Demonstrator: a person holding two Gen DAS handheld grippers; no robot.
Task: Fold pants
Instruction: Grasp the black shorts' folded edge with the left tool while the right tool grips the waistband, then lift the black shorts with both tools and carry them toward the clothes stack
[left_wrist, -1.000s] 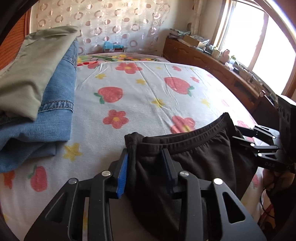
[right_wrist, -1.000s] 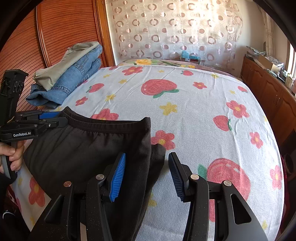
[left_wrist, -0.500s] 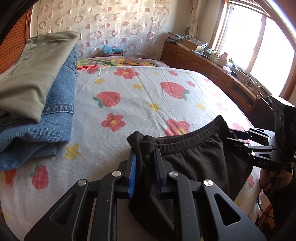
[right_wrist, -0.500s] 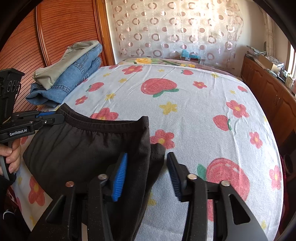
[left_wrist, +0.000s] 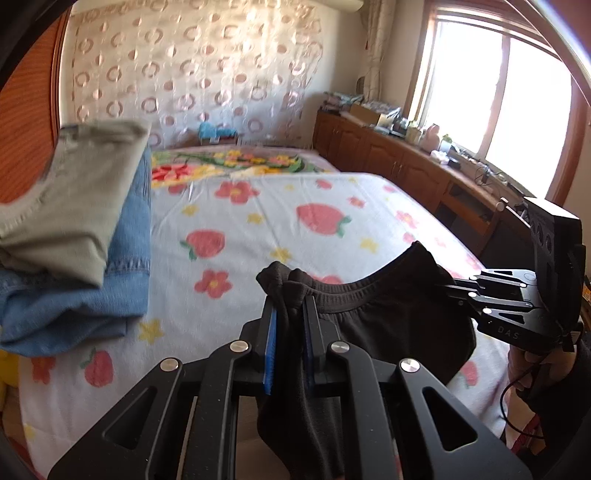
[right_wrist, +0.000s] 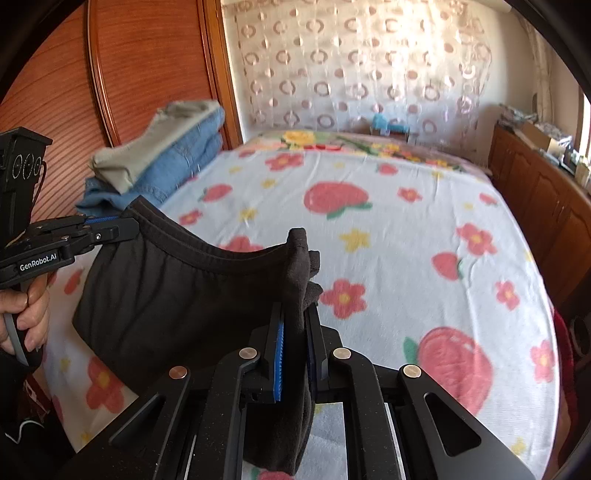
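While the black pants (left_wrist: 388, 317) hung by their waistband between the two tools, the matter that counted was how that band ran relative to the stack of folded clothes (left_wrist: 77, 236) at the left side of the bed (left_wrist: 295, 236). The left tongs (left_wrist: 290, 332) had just been closing and now stood clamped on the waistband corner nearer that stack, bunched cloth pinched between the blue pads (left_wrist: 271, 343). The right tongs (right_wrist: 297, 343) had just been closing too, and were clamped on the opposite corner, the one farther from the stack. The waistband sagged in a shallow curve from one corner to the other, so its line lay crosswise to the direction both tools pointed, roughly parallel to the near edge of the bed. The legs dropped below the tongs toward the person, out of sight past the bed's edge, so the long axis of the garment seemingly ran down and back from the band. Each hand held its own corner, neither nearer the middle. Laying the pants flat would likely mean carrying both corners forward together, keeping the band taut and clear of the stack.
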